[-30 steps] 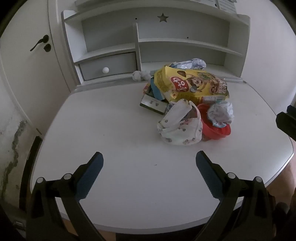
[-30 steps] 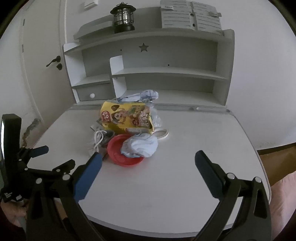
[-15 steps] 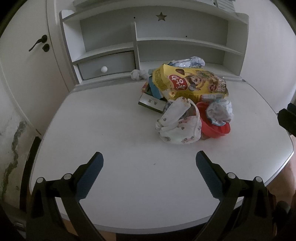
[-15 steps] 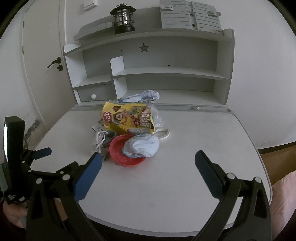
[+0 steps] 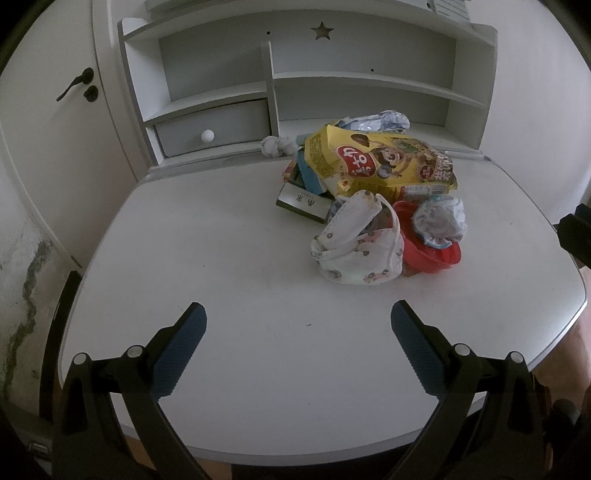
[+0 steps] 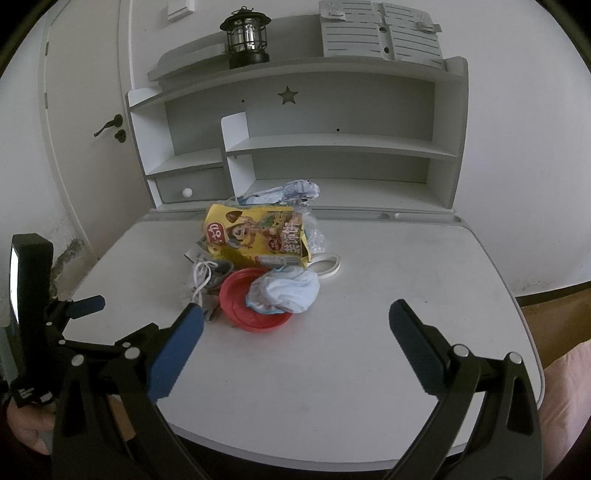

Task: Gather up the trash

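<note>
A heap of trash lies on the white desk point(image 5: 229, 258). It holds a yellow snack bag point(image 5: 380, 166) point(image 6: 255, 236), a red bowl point(image 5: 432, 251) point(image 6: 240, 302) with a crumpled pale cloth point(image 5: 439, 219) point(image 6: 284, 291) in it, a patterned white cloth point(image 5: 358, 247), a dark box point(image 5: 301, 201) and a crumpled paper ball point(image 5: 277, 146). My left gripper point(image 5: 295, 325) hovers open over the desk's near side, short of the heap. The right gripper point(image 6: 295, 325) is open too, just in front of the red bowl. Neither holds anything.
A white shelf unit point(image 6: 332, 147) with a small drawer point(image 5: 214, 127) stands at the back of the desk, a black lantern point(image 6: 245, 35) on top. A white ring point(image 6: 327, 264) lies right of the heap. A door point(image 5: 55, 110) is at the left.
Both grippers have drifted slightly; the heap sits a little lower and closer in the right wrist view. The grippers stay open and the trash has not moved.
</note>
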The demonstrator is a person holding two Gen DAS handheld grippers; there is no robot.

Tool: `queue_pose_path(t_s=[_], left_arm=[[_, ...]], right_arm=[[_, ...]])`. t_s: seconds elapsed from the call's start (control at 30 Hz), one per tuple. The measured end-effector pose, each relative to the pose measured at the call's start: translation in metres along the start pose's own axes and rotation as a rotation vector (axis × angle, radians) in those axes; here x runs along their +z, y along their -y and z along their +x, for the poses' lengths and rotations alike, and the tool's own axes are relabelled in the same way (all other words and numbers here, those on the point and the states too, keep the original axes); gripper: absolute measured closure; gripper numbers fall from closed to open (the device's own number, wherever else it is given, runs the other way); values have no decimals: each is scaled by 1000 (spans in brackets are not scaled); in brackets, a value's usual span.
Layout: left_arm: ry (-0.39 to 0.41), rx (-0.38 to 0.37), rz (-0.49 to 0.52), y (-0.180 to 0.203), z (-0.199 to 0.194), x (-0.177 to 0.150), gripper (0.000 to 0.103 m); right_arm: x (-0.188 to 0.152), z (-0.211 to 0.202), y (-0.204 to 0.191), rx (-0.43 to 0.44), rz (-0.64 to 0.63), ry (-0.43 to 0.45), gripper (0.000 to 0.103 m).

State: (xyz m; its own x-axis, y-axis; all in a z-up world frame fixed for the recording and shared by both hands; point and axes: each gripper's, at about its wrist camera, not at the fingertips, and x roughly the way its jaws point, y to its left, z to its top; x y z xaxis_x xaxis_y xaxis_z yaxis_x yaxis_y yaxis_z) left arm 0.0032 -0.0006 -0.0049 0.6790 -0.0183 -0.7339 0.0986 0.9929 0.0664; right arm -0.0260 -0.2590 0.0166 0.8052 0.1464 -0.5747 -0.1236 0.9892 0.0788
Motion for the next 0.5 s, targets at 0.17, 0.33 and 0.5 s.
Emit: queue_pose_path(t_s=[0.17,0.33,0.5], left_arm=[[1,0,-1,0,0,-1,6],[1,-2,1,1,1,-2,6],[-7,-4,1,2,3,-3,6]], right_arm=[[0,0,0,1,-1,0,6],[-1,-2,-2,2,-4,3,6],[0,-2,-3,3,-2,0,6]])
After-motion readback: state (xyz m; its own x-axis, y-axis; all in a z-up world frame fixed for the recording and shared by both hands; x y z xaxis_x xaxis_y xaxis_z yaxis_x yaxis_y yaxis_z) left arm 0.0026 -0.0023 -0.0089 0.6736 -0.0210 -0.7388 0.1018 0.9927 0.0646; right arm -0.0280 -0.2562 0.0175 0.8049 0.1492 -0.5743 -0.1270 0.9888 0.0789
